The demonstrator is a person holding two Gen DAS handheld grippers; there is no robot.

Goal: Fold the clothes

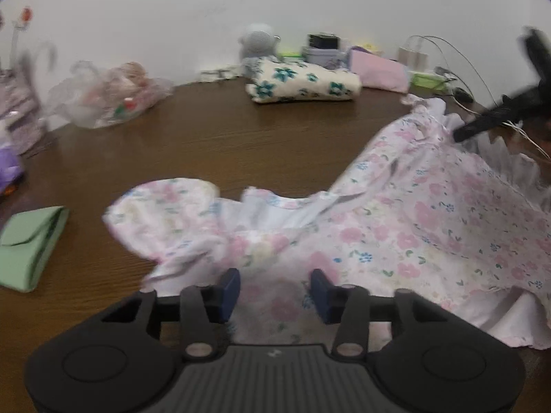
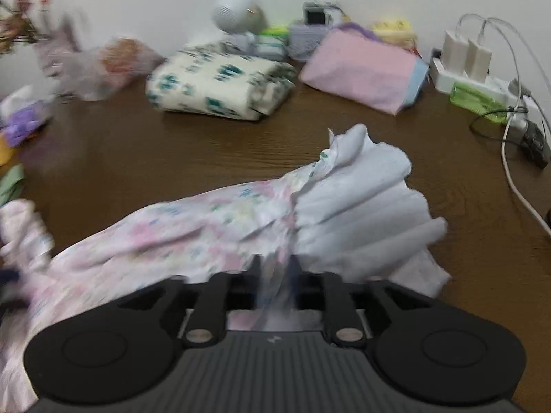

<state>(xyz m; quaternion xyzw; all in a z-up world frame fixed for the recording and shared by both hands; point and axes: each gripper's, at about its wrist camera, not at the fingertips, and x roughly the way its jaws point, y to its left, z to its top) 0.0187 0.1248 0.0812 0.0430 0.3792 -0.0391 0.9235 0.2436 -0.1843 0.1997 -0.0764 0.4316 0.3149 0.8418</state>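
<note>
A white garment with pink and blue flowers (image 1: 413, 223) lies spread and rumpled on the brown wooden table (image 1: 206, 144). My left gripper (image 1: 275, 292) hovers open over its near edge, blue fingers (image 1: 230, 287) apart with cloth beneath them. In the left wrist view my right gripper (image 1: 461, 134) appears at the far right, lifting the garment's ruffled edge. In the right wrist view my right gripper (image 2: 275, 265) is shut on the garment (image 2: 172, 230) where the white ruffle (image 2: 361, 206) bunches up above the table (image 2: 206, 151).
At the back lie a folded cream cloth with teal flowers (image 1: 303, 82) (image 2: 220, 82) and a folded pink cloth (image 1: 378, 69) (image 2: 361, 65). A folded green cloth (image 1: 27, 244) sits at the left. A plastic bag (image 1: 106, 96), a power strip with chargers (image 2: 465, 65) and cables (image 2: 516, 179) line the edges.
</note>
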